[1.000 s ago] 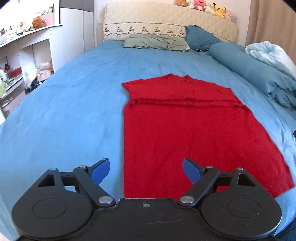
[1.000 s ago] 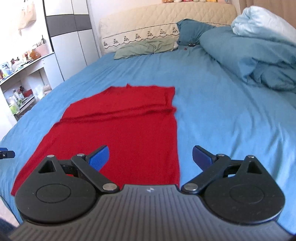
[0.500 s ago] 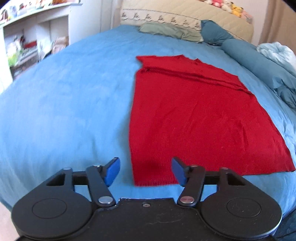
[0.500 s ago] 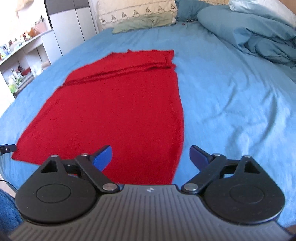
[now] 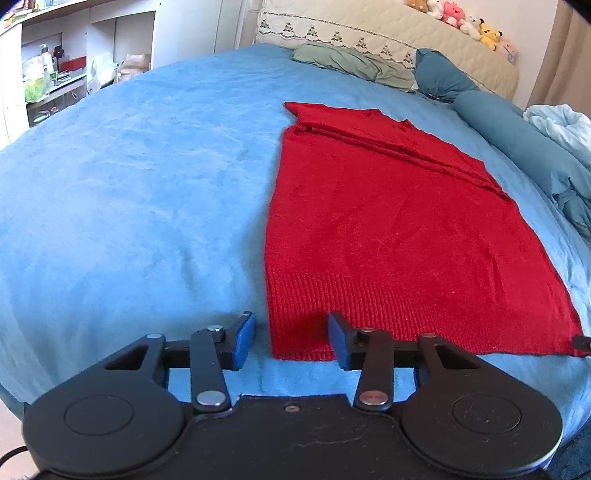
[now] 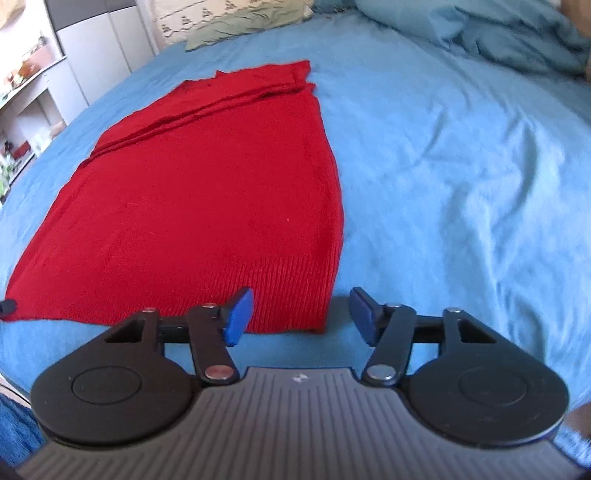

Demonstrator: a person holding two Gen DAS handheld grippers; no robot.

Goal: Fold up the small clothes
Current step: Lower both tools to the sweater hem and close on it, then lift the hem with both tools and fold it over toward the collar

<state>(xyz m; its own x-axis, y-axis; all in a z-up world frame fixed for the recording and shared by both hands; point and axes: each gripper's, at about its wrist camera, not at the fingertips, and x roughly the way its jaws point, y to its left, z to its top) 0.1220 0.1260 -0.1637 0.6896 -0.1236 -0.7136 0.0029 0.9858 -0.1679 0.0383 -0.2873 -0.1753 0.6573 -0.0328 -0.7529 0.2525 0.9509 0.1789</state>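
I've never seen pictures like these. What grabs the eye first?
A bright red knitted garment lies spread flat in the middle of a wide blue bedsheet. At the bottom of each view a black claw with blue fingertips hangs open over a near corner of its ribbed hem: the left claw at one corner, the right claw at the other. Small plush toys line the cream headboard behind.

A red sweater (image 5: pixel 388 236) with a ribbed hem lies on a blue bed (image 5: pixel 129 192); both tools carry blue fingertips (image 5: pixel 243 334).

A blue bed (image 5: pixel 129 177) carries a red sweater (image 5: pixel 388 229) spread flat. Green pillow (image 5: pixel 351 64), teal pillow (image 5: pixel 439 77) and duvet (image 5: pixel 561 122) lie near its head.
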